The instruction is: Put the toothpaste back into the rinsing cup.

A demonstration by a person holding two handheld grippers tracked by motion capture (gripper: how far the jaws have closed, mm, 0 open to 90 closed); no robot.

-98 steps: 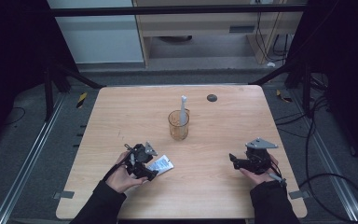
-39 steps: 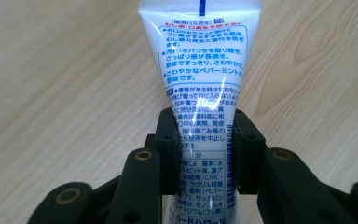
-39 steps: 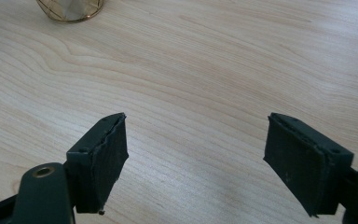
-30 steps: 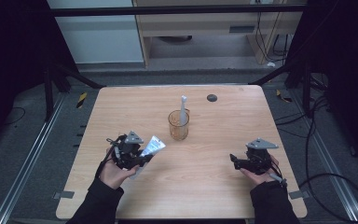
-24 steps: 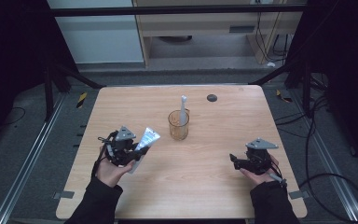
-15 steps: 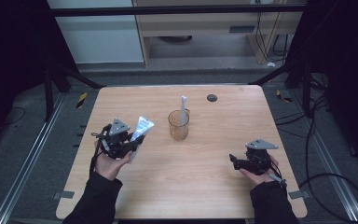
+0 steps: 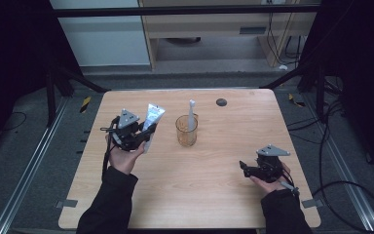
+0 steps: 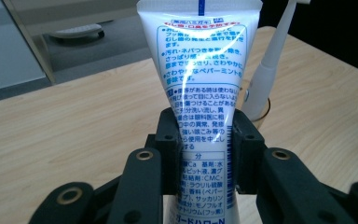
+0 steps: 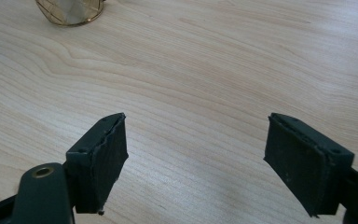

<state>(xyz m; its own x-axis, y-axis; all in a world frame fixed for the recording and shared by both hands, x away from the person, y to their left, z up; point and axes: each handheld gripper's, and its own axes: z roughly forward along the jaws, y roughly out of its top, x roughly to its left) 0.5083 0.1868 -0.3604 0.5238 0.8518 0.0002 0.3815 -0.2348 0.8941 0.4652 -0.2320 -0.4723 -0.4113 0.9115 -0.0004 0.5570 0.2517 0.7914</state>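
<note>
Left gripper (image 7: pixel 143 134): fingers (image 8: pixel 170 140) clamped on the lower part of a white toothpaste tube (image 7: pixel 152 121), held clear of the surface (image 7: pixel 224 195) just left of the amber glass cup (image 7: pixel 186 131). A white toothbrush (image 7: pixel 191 114) stands in that cup. Right gripper (image 7: pixel 246 168): fingers (image 9: pixel 105 158) wide apart, nothing between them, well right of the cup and nearer the person.

White tube (image 8: pixel 204 84) with blue print; amber cup (image 7: pixel 186 130).
</note>
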